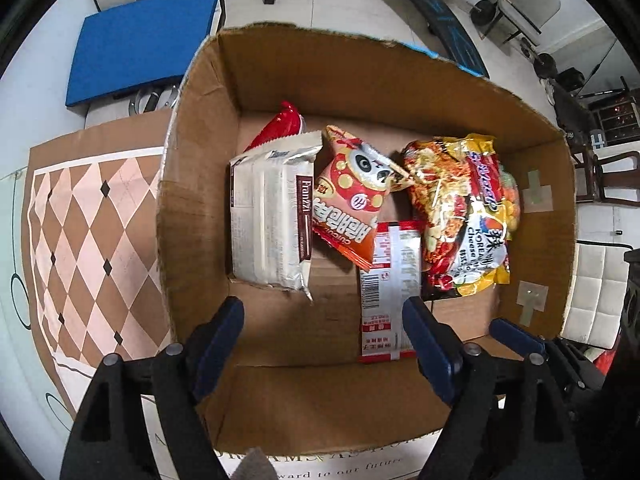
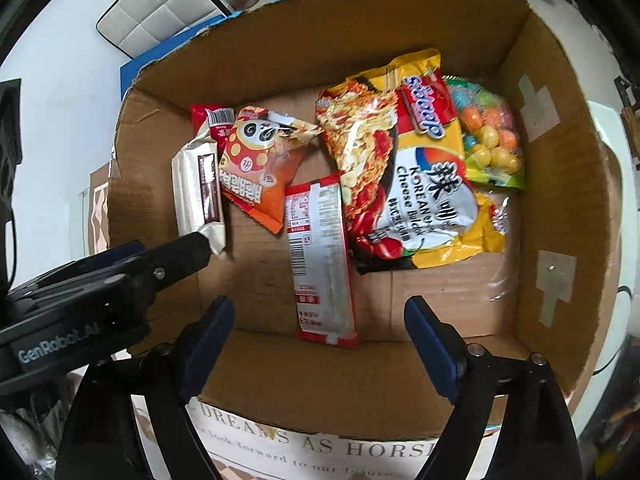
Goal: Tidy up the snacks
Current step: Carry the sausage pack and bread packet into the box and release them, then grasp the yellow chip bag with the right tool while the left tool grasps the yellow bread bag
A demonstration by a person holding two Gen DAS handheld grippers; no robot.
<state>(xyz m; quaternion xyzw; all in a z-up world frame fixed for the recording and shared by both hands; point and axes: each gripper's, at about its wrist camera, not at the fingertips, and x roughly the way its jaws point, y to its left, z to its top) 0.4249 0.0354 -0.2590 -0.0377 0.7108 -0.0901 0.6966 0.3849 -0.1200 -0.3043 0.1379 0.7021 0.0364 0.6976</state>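
An open cardboard box holds several snacks. A white Franzzi packet lies at the left, an orange panda bag beside it, a red packet behind. A red-and-white packet lies in the middle, a yellow Korean cheese noodle pack at the right, a bag of coloured candy balls behind it. My left gripper is open and empty above the box's near side. My right gripper is open and empty too.
The box stands on a brown diamond-patterned cloth with printed lettering. A blue mat lies behind the box. The left gripper's body reaches into the right wrist view at the left. Chairs and gym gear stand beyond.
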